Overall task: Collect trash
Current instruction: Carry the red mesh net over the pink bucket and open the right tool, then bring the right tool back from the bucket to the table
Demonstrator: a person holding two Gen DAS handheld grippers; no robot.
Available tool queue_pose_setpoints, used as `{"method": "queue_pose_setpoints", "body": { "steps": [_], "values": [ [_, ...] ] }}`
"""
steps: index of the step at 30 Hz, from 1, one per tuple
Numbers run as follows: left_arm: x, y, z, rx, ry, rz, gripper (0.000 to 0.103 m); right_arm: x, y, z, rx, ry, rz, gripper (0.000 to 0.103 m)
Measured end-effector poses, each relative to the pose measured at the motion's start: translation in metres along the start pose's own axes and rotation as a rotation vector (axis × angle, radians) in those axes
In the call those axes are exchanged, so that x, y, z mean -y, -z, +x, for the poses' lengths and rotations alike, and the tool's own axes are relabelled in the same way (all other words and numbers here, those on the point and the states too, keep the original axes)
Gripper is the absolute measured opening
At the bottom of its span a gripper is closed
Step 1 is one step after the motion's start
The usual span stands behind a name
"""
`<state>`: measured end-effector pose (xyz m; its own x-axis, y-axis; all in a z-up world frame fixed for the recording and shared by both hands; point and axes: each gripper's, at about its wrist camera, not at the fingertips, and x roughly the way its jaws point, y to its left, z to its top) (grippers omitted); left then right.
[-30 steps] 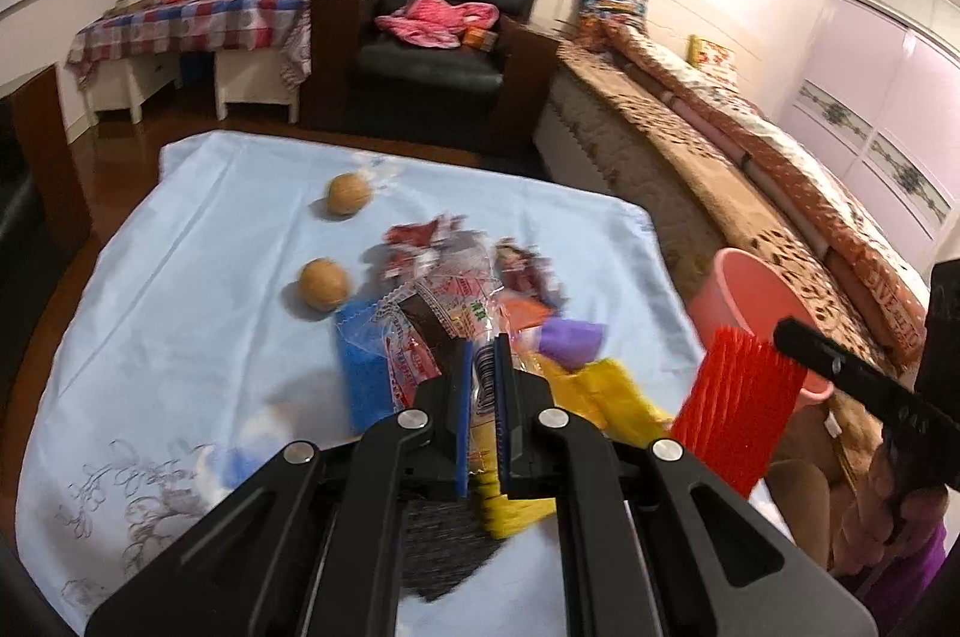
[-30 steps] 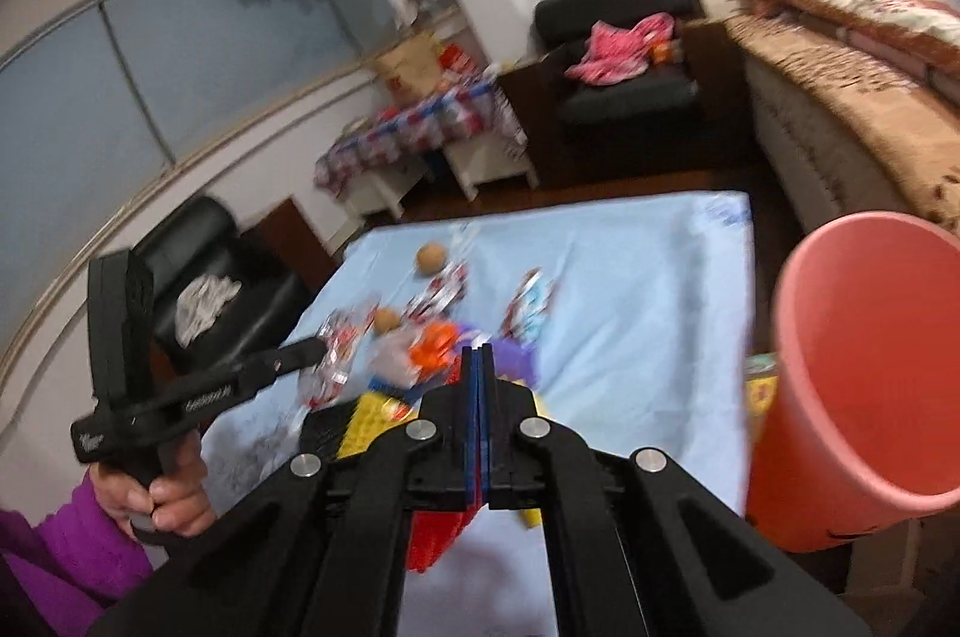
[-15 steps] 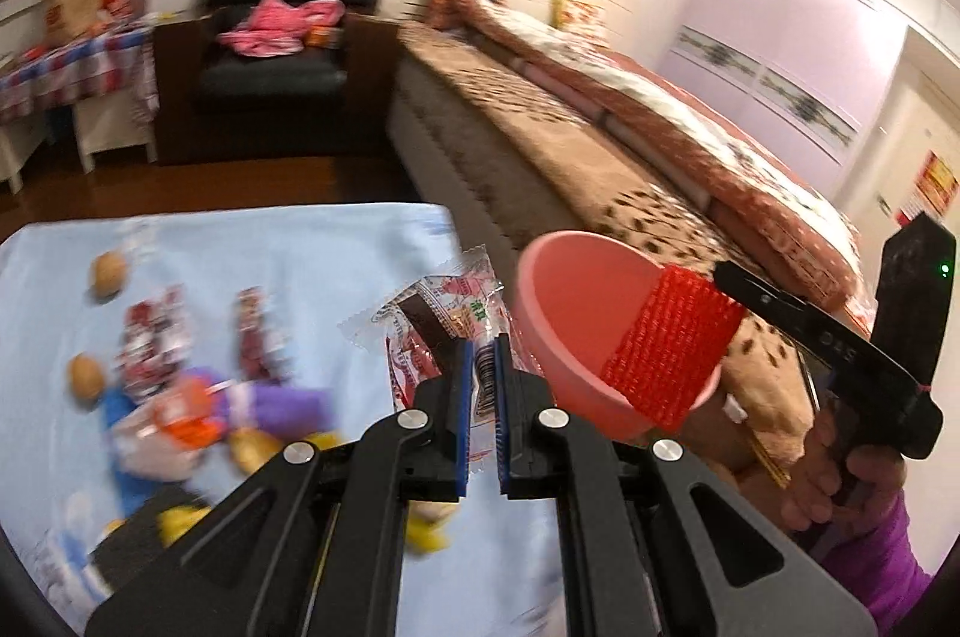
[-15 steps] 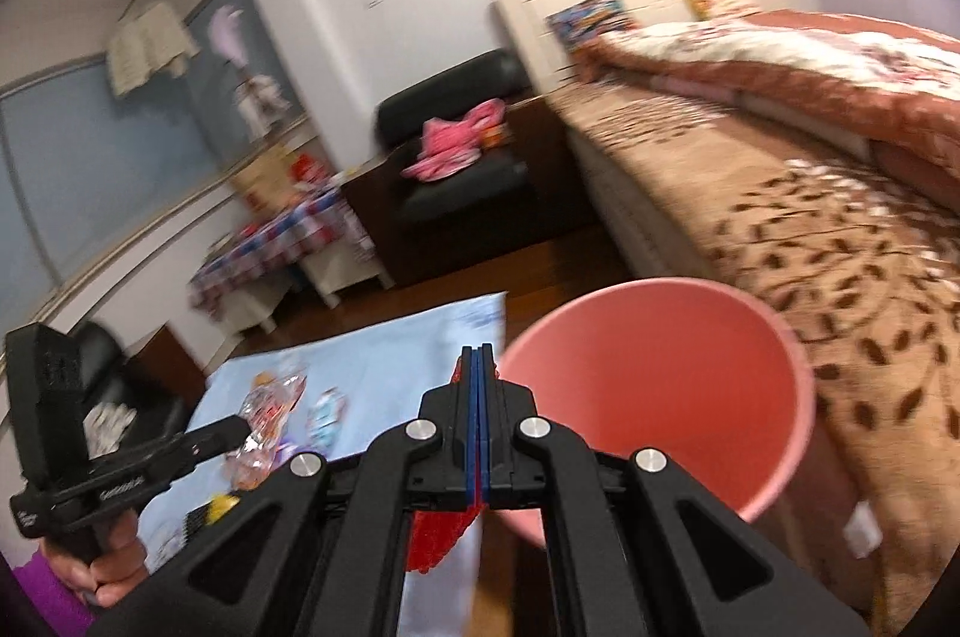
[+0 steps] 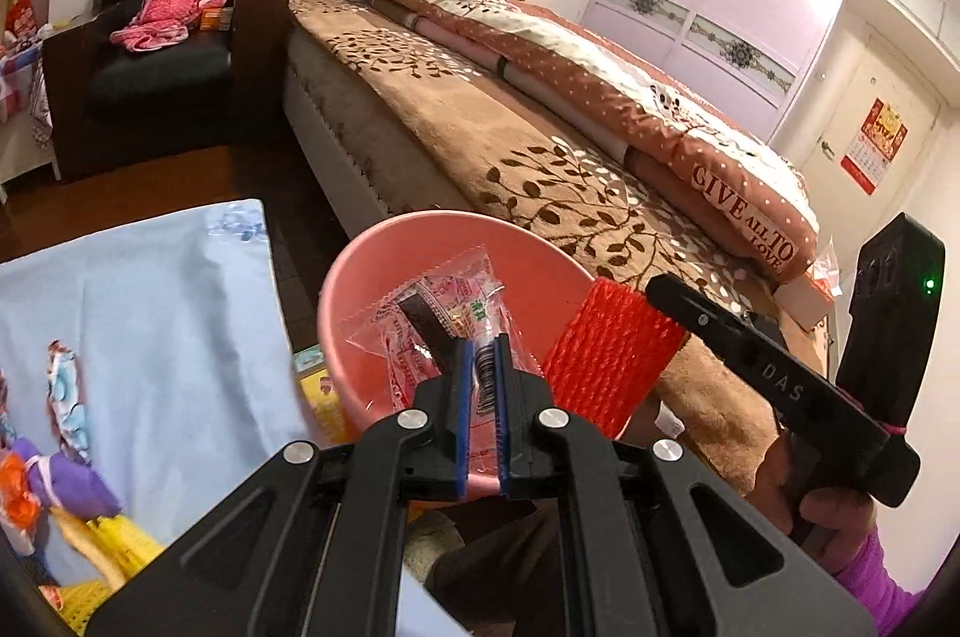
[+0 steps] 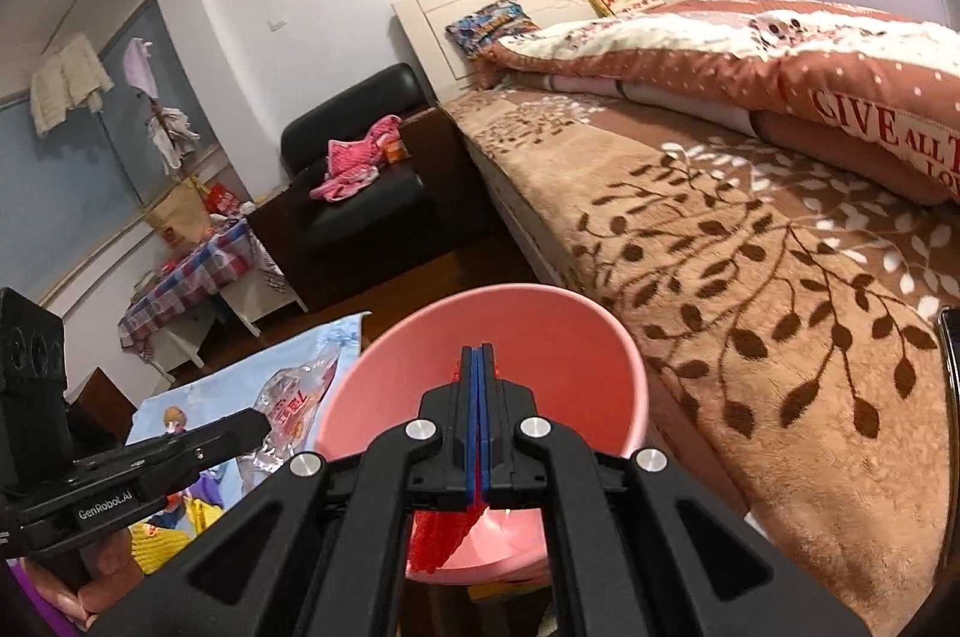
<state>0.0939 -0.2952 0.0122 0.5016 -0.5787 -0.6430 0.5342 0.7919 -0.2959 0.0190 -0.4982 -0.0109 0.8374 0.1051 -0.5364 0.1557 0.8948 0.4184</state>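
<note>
I am holding both pieces of trash over the pink bin [image 5: 360, 277] so that each will fall inside when let go, not onto the floor. My left hand-held gripper [image 5: 480, 355] is clenching a clear snack wrapper [image 5: 432, 313] by its lower edge; the wrapper is standing up past the fingertips and hanging above the bin's open mouth, seen against its inner wall. I am pinching only the edge, I judge, because thin film gives little else to grip, and it leaves the bulk free to drop cleanly.

My right hand-held gripper [image 6: 478, 355] is clamping a piece of red foam netting [image 5: 612, 355], with its blue pads pressed almost together. In the left wrist view the netting is sitting at the bin's right rim, partly over the opening; in the right wrist view red mesh [image 6: 444, 535] is dangling below the fingers, over the bin [image 6: 384, 397]. I am keeping it to the right so the two grippers do not foul each other above one small opening.

The bin is standing on the floor between the bed [image 5: 540, 156] and the blue-clothed tabletop [image 5: 150, 313], where more wrappers and scraps [image 5: 60, 487] are waiting. Neither piece is in the bin yet; releasing both looks like the next step. The netting is light and springy, so it may cling to the pads.
</note>
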Motion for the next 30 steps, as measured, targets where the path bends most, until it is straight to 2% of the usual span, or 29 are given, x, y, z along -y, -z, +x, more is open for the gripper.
{"method": "queue_pose_setpoints", "body": {
  "steps": [3, 5, 7, 9, 10, 15, 18, 24, 30],
  "values": [
    [0.003, -0.001, 0.009, -0.017, 0.008, 0.002, 0.007, 0.002, 0.003, 0.003, -0.007, 0.007, -0.003, 0.001],
    [0.003, -0.001, 0.012, -0.032, 0.008, -0.003, 0.013, 0.003, 0.004, 0.006, -0.012, 0.013, -0.006, 0.002],
    [0.003, -0.001, 0.013, -0.040, 0.010, -0.007, 0.023, 0.005, 0.004, 0.008, -0.017, 0.012, 0.000, 0.008],
    [0.003, -0.002, 0.014, -0.034, 0.012, -0.004, 0.029, 0.006, 0.005, 0.010, -0.020, 0.012, 0.002, 0.013],
    [0.003, -0.001, 0.013, -0.030, 0.012, -0.001, 0.029, 0.006, 0.005, 0.011, -0.020, 0.014, 0.003, 0.016],
    [-0.001, -0.002, 0.007, -0.022, 0.007, -0.004, 0.030, 0.004, 0.006, 0.010, -0.018, 0.015, 0.005, 0.019],
    [-0.006, -0.001, -0.001, -0.015, 0.000, -0.016, 0.030, 0.000, 0.006, 0.006, -0.010, 0.009, 0.002, 0.031],
    [-0.019, 0.005, -0.021, 0.008, -0.049, -0.033, 0.030, -0.030, 0.012, -0.005, -0.010, -0.043, -0.057, 0.031],
    [-0.039, 0.012, -0.054, 0.048, -0.125, -0.062, 0.030, -0.070, 0.030, -0.010, -0.046, -0.123, -0.125, 0.031]
  ]
}}
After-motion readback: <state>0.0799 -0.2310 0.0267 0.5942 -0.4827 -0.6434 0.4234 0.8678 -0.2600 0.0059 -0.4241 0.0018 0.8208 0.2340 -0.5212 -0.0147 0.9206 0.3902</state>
